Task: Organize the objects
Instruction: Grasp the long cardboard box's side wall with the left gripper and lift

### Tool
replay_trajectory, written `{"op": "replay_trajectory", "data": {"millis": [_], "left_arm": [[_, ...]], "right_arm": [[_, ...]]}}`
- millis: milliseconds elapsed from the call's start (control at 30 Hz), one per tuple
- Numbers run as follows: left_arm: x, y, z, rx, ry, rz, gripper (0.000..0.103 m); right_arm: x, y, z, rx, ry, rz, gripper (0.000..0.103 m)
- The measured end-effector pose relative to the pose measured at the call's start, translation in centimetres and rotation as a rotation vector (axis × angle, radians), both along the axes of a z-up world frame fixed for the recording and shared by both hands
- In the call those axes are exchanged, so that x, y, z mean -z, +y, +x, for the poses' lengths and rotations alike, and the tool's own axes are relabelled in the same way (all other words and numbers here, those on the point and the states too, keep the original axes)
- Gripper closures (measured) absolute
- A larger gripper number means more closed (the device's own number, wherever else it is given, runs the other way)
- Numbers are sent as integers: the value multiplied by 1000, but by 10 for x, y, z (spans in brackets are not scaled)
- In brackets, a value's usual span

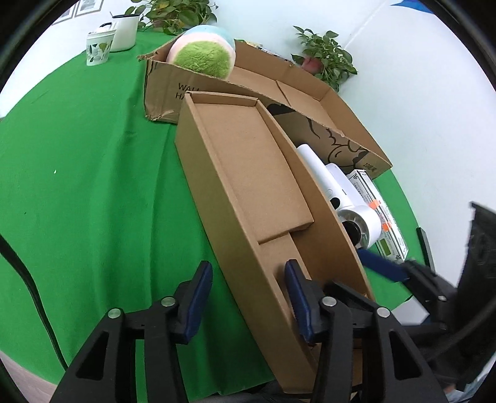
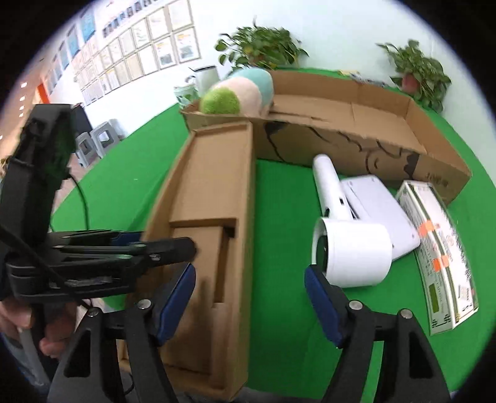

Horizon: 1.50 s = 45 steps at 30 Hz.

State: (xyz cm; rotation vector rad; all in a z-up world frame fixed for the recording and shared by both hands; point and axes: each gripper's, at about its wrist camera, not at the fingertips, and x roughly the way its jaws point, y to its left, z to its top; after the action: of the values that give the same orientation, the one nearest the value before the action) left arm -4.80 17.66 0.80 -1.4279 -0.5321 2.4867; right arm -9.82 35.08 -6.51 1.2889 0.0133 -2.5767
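A long shallow cardboard tray (image 1: 248, 173) with a cardboard insert lies on the green table; it also shows in the right wrist view (image 2: 210, 198). My left gripper (image 1: 248, 288) is open, its fingers astride the tray's near left wall. My right gripper (image 2: 249, 297) is open and empty, astride the tray's right wall near its front end. A white hair dryer (image 2: 350, 245) lies right of the tray, next to a flat white device (image 2: 378, 204) and a printed box (image 2: 440, 251). A pastel plush toy (image 1: 204, 51) sits in the big open carton (image 1: 310, 96).
A white mug (image 1: 124, 29) and a patterned cup (image 1: 98, 48) stand at the far left of the table. Potted plants (image 1: 325, 52) line the back wall. A black cable (image 1: 28, 279) runs over the left of the green cloth. Stools (image 2: 102, 136) stand beyond the table.
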Motion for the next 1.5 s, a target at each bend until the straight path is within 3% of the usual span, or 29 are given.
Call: {"op": "replay_trajectory", "data": {"millis": [100,200,333,467,700,767,833,900,933,1167,1500], "left_arm": [[-1,0,11,28,8,-19,64],[1,-2,26,60,-4,-21,64],[1,-1,36,46,-17,-55,56],[2,-10,32,-2,-43,-58,55],[2,-19,30,-31,-65,-57,55],[3,-19,28,-30,-63,-55,58],[2,-18,27,-11,-58,-38,69],[-1,-14,26,1,-51,-60,73],[-2,-13,26,6,-48,-67,75],[-4,-9,30,45,-42,-65,83],[-4,-5,28,34,-40,-87,84]], "right_arm": [[7,6,-3,-34,-65,-57,66],[1,2,12,-62,-54,-47,82],[-1,0,26,-69,-70,-54,82],[-1,5,12,-17,-89,-70,66],[-4,-3,-5,-26,-70,-39,66],[-1,-2,-12,-29,-73,-31,68],[0,-1,-15,-47,-92,-57,76],[-1,-3,-12,-69,-100,-76,89],[-2,-6,-10,-77,-103,-73,90],[-5,-11,17,-71,-138,-66,80],[-4,-7,5,33,-108,-78,84]]}}
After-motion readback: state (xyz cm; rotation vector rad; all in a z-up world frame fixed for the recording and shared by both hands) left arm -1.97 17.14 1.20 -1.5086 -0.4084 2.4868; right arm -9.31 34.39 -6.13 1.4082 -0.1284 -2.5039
